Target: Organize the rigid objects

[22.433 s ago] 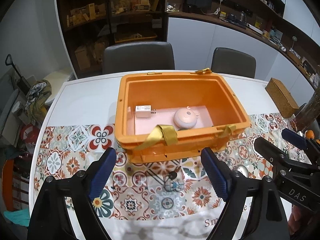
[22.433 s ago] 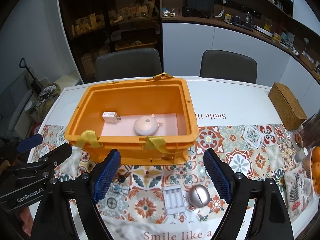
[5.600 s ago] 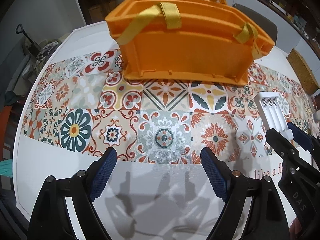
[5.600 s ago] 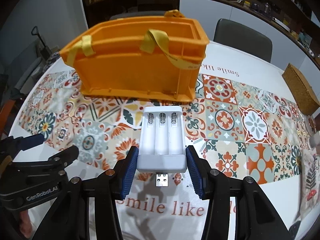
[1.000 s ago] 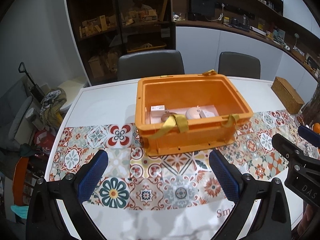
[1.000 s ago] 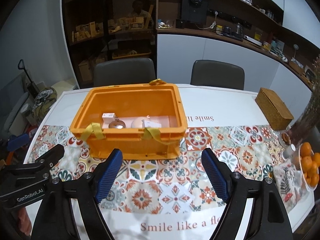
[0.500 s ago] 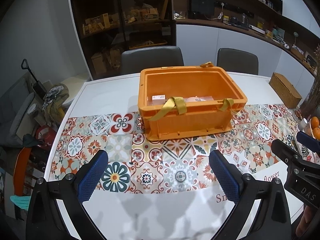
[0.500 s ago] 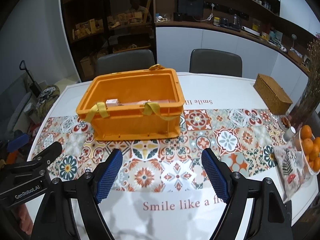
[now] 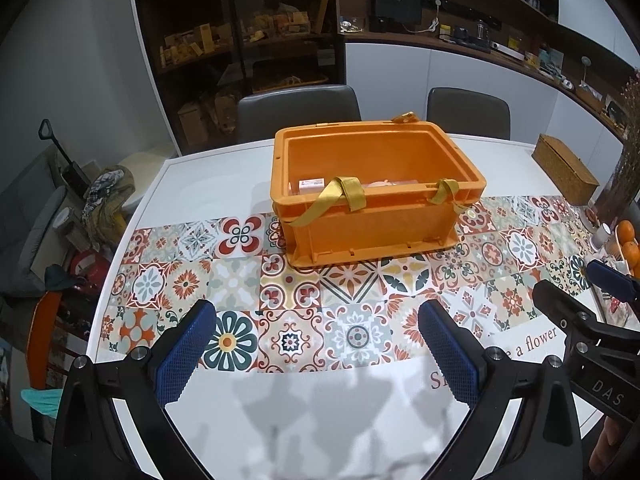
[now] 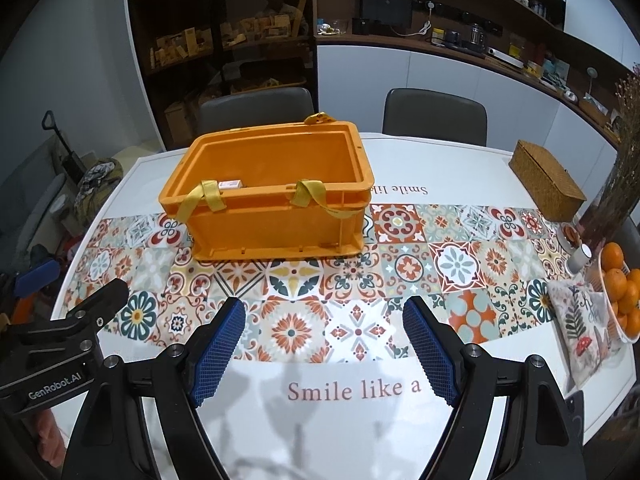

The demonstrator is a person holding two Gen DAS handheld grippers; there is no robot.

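The left gripper [image 9: 316, 344] and right gripper [image 10: 324, 340] are hovering over the table's [image 10: 440, 164] near edge, jaws spread wide and holding nothing. The orange crate [image 9: 372, 204] is sitting mid-table on the tiled runner [image 10: 460, 264], a small white box [image 9: 311, 183] lying inside near its left wall.

one orange crate [image 9: 376, 216], two grey chairs [image 9: 298, 110], one wicker box [image 10: 546, 186], two grippers [image 9: 318, 354]

The near wall of the orange plastic crate [image 9: 376, 216] is hiding most of its contents: only the top of a small white labelled box [image 9: 311, 183] and a pale sliver beside it are showing, too little to identify. In the right wrist view, the bowl of oranges [image 10: 620, 292] is running off the edge, and the shelf items [image 10: 224, 44] behind are blurring together.
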